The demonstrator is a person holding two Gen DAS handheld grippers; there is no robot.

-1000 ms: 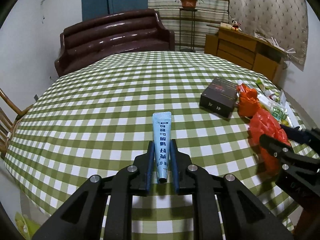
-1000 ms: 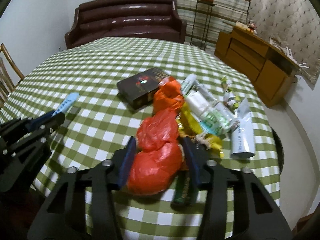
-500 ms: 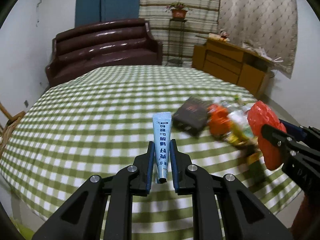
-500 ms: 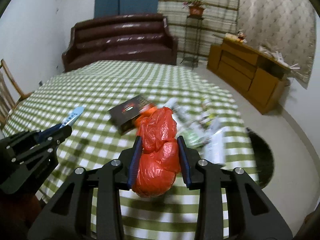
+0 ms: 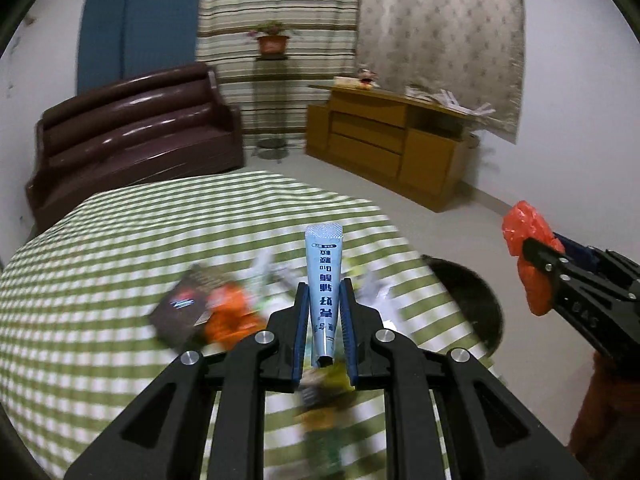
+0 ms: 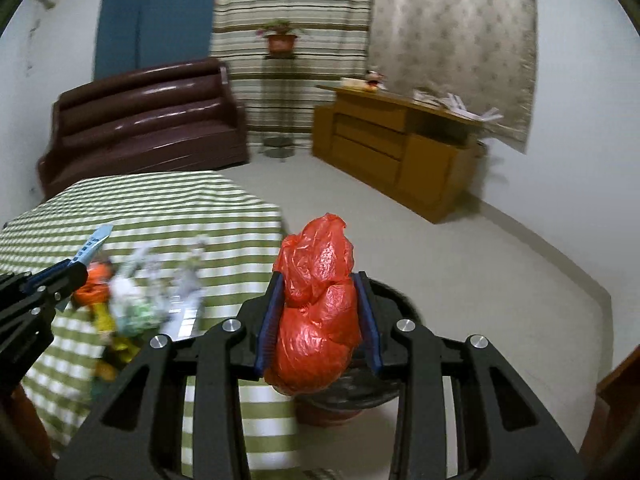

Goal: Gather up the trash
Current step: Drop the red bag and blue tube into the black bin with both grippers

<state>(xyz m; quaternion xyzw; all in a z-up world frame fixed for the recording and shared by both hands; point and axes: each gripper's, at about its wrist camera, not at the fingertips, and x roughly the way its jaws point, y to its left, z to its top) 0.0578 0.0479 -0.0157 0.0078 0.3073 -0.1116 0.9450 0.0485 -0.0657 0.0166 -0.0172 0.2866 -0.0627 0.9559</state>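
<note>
My left gripper [image 5: 323, 292] is shut on a light blue tube [image 5: 323, 256] that sticks up between its pads, above the right end of the green checked table [image 5: 100, 260]. A crumpled red plastic bag [image 6: 316, 248] is squeezed in my right gripper [image 6: 319, 276], held in the air past the table's edge. Directly under that bag stands a dark round bin [image 6: 384, 388] on the floor. In the left wrist view the bin [image 5: 472, 292] sits beside the table, and the right gripper [image 5: 536, 248] with the red bag [image 5: 524, 220] is at the far right.
A blurred pile of trash lies at the table's end: a black box [image 5: 180, 308], an orange bag [image 5: 232, 312], white and yellow wrappers [image 6: 136, 304]. Beyond are a brown sofa [image 5: 132, 140], a wooden cabinet [image 5: 384, 148], a plant stand [image 5: 272, 92] and bare floor [image 6: 460, 260].
Both grippers have swung right and risen. The right one closed on the red bag, lifted it off the table and carried it over the bin. The tube stays in the left gripper.
</note>
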